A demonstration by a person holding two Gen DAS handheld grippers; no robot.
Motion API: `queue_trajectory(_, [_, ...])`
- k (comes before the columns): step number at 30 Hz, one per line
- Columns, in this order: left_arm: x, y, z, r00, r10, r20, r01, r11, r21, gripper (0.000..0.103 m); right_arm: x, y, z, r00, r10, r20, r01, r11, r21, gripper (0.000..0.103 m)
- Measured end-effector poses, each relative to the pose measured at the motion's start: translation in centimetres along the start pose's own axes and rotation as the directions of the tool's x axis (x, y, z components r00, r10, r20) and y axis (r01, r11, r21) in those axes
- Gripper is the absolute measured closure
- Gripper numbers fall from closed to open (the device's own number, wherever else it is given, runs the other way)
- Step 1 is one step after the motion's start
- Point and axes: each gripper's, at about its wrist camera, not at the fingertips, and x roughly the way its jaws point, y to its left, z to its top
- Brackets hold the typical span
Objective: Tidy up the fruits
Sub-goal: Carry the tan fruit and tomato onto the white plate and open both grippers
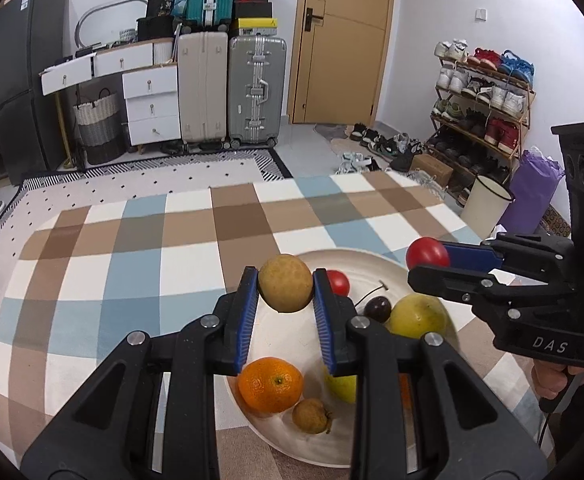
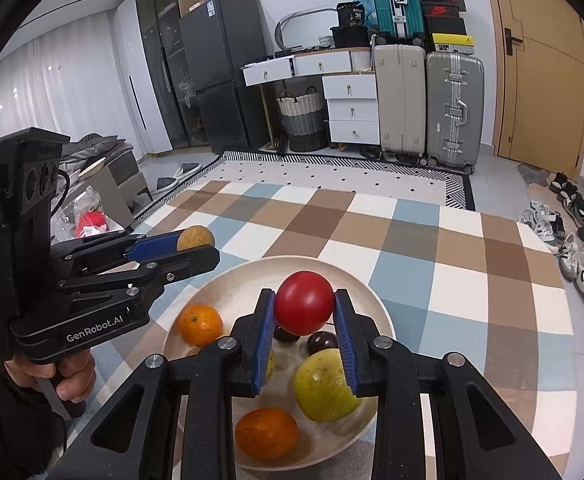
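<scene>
Left gripper (image 1: 286, 290) clamped on a brownish-yellow round fruit (image 1: 286, 288), blue pads (image 1: 248, 316) pressing both sides, held in the air over the far-left rim of the plate (image 1: 347, 258). Seen from the right wrist camera as a black pistol-grip tool (image 2: 188, 250) at the left, same brown fruit (image 2: 196, 238) pinched at its tip, a hand (image 2: 58, 376) wrapped round the handle below.

Right gripper (image 2: 303, 308) closed on a red tomato (image 2: 303, 304), blue pads (image 2: 266, 340) on either side, lifted above the plate (image 2: 375, 300). From the left wrist camera, coming in from the right edge with the tomato (image 1: 427, 254) at its tip, above the plate's right rim.

Under both, a round cream plate on a checked cloth (image 1: 132, 248) of brown, blue and white squares. In the plate: an orange (image 1: 270, 384) at the near left, a small brown fruit (image 1: 311, 416) just beside it, a yellow-green apple (image 1: 417, 316) at the right, a dark cherry (image 1: 377, 308) with its stem just beside the apple, a second small red tomato (image 1: 337, 282) behind the left gripper's right finger, a yellow-green fruit (image 1: 341, 388) partly hidden under that same finger. From the right wrist camera, a second orange (image 2: 266, 434) at the near rim.

Beyond the cloth, a patterned rug (image 1: 152, 176), suitcases (image 1: 256, 92), white drawers (image 1: 152, 104), a wooden door (image 1: 343, 40), a shoe rack (image 1: 479, 100)
</scene>
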Motion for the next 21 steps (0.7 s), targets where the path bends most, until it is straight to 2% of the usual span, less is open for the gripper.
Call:
queue_trajectory(8, [2.7, 0.1, -1.4, 0.998, 0.019, -0.056, -0.018, 1.000, 0.018, 0.079, 2.9, -0.8, -0.8, 0.998, 0.014, -0.061, -0.013, 1.000, 0.020, 0.073])
queue_trajectory(21, [3.4, -0.5, -2.0, 0.997, 0.022, -0.072, -0.019, 0.999, 0.041, 0.079, 3.7, -0.3, -0.9, 0.996, 0.035, -0.079, -0.034, 0.999, 0.017, 0.073])
